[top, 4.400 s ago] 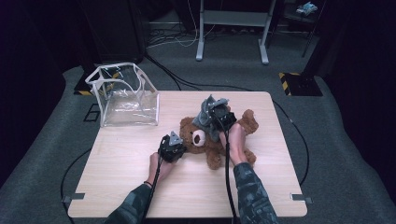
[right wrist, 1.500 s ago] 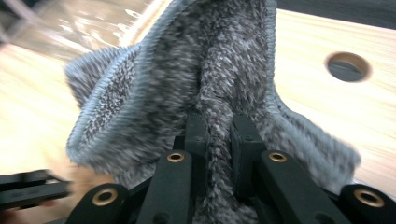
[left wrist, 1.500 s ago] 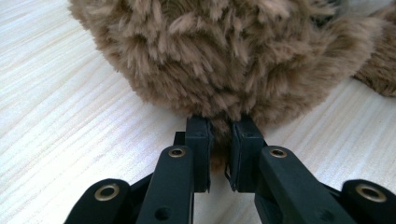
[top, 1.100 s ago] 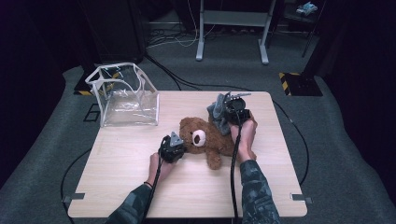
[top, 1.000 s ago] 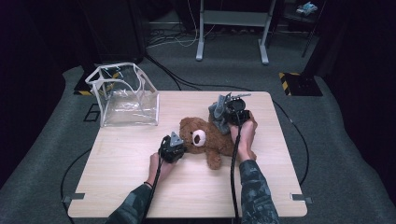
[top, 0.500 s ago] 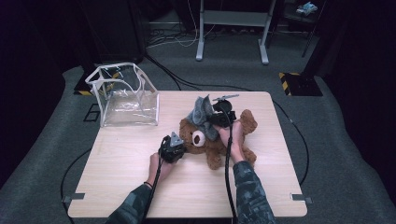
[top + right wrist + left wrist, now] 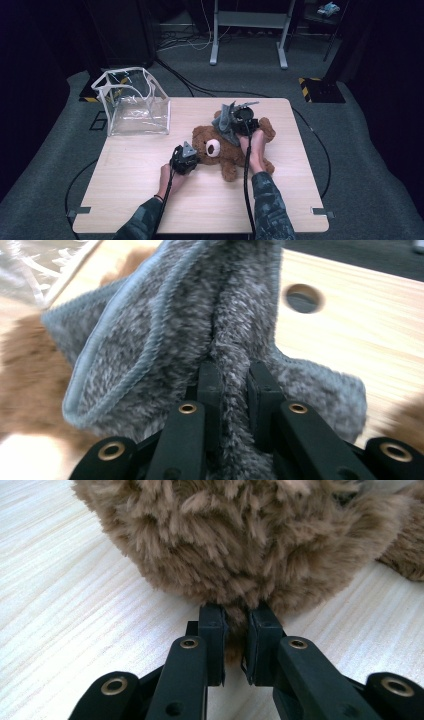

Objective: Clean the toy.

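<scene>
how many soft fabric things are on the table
2: a brown plush teddy bear lying mid-table, pinched by the left claw, and a grey fuzzy cloth held over it by the right claw. None seems hidden.

A pale wooden bench [image 7: 150,165] is standing on grey carpet [image 7: 360,165], with black cables [image 7: 180,80] trailing across it. Behind, a grey metal stand [image 7: 250,22] is resting on two feet near a dark cabinet [image 7: 120,35]. Yellow-black hazard tape [image 7: 305,81] is marking the floor, and the surroundings are lying in deep shadow
</scene>
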Tool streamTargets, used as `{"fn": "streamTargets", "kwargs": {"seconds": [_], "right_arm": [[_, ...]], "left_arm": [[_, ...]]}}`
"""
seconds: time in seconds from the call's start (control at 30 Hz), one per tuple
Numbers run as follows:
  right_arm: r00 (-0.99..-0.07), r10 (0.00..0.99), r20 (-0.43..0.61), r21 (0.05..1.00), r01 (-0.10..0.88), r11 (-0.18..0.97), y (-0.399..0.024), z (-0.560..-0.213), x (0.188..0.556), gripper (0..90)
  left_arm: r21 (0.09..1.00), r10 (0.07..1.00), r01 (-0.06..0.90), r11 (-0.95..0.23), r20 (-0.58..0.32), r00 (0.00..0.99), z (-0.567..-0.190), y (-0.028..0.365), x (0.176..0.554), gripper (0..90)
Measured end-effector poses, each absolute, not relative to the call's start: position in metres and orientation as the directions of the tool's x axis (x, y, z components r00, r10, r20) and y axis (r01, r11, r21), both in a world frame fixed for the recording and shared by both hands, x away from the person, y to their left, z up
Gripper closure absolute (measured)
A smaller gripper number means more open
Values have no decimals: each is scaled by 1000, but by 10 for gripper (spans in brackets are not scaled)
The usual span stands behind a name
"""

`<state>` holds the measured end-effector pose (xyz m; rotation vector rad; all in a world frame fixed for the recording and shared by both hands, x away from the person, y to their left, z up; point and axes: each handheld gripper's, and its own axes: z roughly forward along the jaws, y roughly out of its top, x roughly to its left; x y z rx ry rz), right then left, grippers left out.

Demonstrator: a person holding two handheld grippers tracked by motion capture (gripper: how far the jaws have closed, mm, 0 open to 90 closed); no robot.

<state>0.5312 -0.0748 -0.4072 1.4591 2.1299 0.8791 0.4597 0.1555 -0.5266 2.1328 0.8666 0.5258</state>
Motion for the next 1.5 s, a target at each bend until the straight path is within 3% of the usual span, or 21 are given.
{"fn": "streamTargets", "kwargs": {"seconds": [0.13, 0.27, 0.43, 0.63, 0.93, 1.07, 1.3, 1.5], "right_arm": [[-433, 900, 46, 685, 670, 286, -57, -411, 532, 800], [-536, 833, 140, 681, 663, 312, -61, -409, 531, 801], [-410, 912, 17, 707, 650, 279, -77, -398, 524, 801], [-367, 927, -77, 676, 664, 319, -89, -404, 525, 801], [-253, 959, -127, 645, 714, 274, -134, -402, 522, 803], [-214, 973, -84, 658, 721, 215, -149, -402, 520, 801], [-333, 943, 11, 725, 652, 222, -121, -392, 514, 796], [-387, 922, -30, 698, 652, 296, -98, -402, 518, 798]], "left_arm": [[774, 723, 409, -483, 89, 685, -527, 156, 460, 801], [774, 723, 410, -483, 88, 686, -526, 156, 459, 800], [773, 720, 408, -486, 88, 689, -526, 156, 459, 801], [772, 720, 404, -491, 98, 687, -526, 155, 459, 803], [772, 718, 404, -490, 95, 689, -526, 155, 459, 802], [771, 718, 405, -491, 96, 689, -526, 155, 459, 802], [771, 718, 405, -492, 96, 690, -526, 155, 459, 802], [773, 721, 406, -488, 95, 686, -526, 155, 459, 802]]}}
